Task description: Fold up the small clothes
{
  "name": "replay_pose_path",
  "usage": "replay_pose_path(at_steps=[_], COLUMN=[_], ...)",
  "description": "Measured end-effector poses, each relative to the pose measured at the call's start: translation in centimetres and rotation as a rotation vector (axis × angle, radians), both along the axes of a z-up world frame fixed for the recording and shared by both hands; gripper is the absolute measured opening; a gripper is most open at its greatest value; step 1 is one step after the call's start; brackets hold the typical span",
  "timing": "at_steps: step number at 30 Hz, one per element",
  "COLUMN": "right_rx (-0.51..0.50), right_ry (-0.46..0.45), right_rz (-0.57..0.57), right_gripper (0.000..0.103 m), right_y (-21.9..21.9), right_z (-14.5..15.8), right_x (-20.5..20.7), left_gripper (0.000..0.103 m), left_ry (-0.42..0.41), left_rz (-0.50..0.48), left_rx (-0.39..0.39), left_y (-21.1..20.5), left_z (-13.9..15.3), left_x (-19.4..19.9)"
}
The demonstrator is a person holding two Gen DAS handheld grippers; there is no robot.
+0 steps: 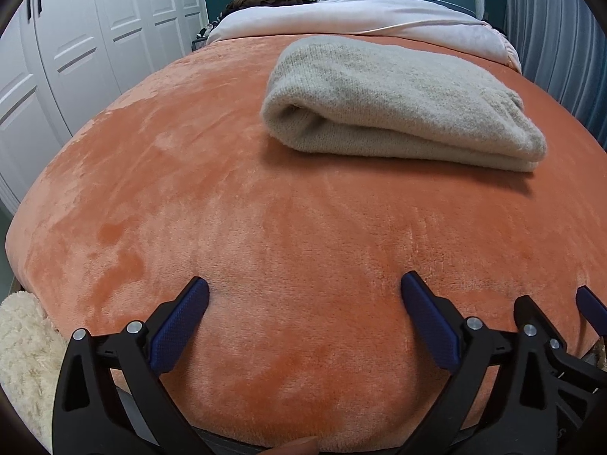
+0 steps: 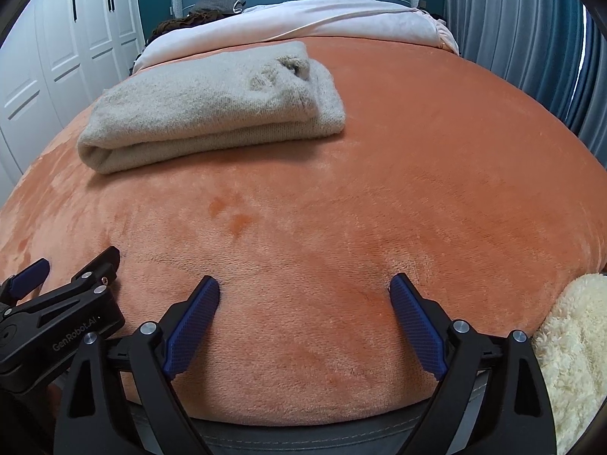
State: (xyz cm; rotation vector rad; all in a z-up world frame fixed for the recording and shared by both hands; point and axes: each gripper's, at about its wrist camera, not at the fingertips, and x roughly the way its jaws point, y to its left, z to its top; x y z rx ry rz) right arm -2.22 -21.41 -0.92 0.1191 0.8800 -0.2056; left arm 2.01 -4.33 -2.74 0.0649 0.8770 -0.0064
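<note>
Sweater (image 1: 398, 102) lies folded on the bed (image 1: 227, 208); both grippers' fingers (image 1: 182, 326) (image 2: 415, 326) gape wide, holding nothing; "GenRobot.AI" marks the left gripper (image 2: 68, 337).

Bed with an orange plush blanket (image 1: 265, 208)

A folded grey knit garment (image 1: 398, 106) lies on the blanket, well beyond the left gripper (image 1: 303, 288); a pale pink cover (image 1: 341, 19) lies farther back.

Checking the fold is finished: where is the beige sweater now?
The beige sweater lies folded on the orange blanket, beyond both open grippers, just short of the pink bedding.
</note>
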Motion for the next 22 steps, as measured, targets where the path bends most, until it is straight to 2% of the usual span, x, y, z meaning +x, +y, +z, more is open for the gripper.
replay_pose_path(at_steps=[22], right_rx=[0.0], right_ry=[0.001], right_rz=[0.002], right_gripper=[0.091], right_y=[-0.17], right_z=[-0.02], right_x=[0.23], left_gripper=[0.098], left_ry=[-0.006], left_rz=[0.0], left_rx=[-0.003], left_y=[0.31], left_z=[-0.33], left_x=[-0.03])
